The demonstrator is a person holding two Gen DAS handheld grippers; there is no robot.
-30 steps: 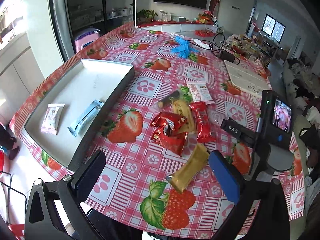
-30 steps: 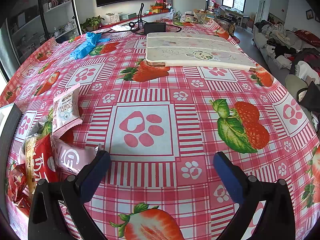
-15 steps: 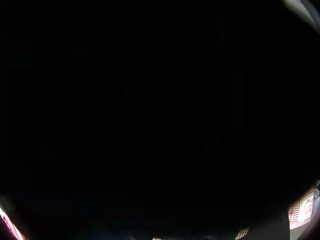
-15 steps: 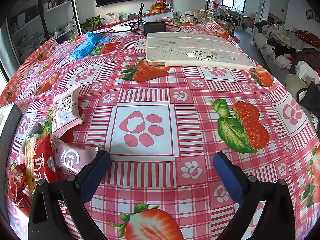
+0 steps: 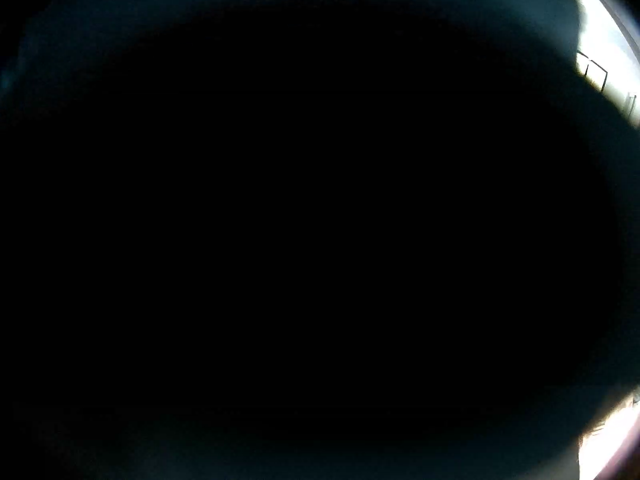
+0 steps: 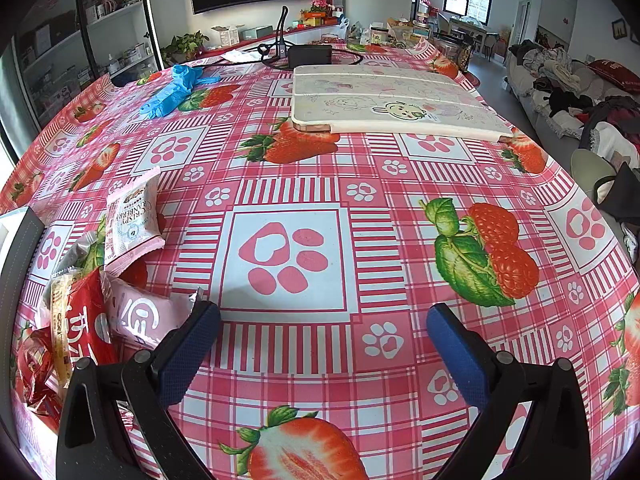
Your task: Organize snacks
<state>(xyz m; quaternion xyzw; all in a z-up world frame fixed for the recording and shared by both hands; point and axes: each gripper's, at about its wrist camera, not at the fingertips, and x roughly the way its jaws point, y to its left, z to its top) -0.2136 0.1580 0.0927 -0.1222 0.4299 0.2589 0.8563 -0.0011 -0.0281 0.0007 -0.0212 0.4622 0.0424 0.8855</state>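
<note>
A second ago the left wrist view showed the snack pile and a white tray; it is now almost wholly black, with only slivers of light at its right edge, so the left hand-held gripper is out of sight. The right wrist view is unchanged. The right hand-held gripper (image 6: pixel 322 330) hovers wide open over the tabletop (image 6: pixel 400 208), a pink-and-red checked plastic cloth printed with strawberries and paw prints, gripping nothing. Left of the central paw print lie the snacks: a red foil packet (image 6: pixel 86 328), a pale pink wrapper (image 6: pixel 146 320) touching the left blue pad, and a white cranberry packet (image 6: pixel 132 216). Beyond the paw print lie blue gloves (image 6: pixel 172 90) and a cream folded mat (image 6: pixel 392 104). Shelves, a dark screen and a cluttered sofa surround the table.
</note>
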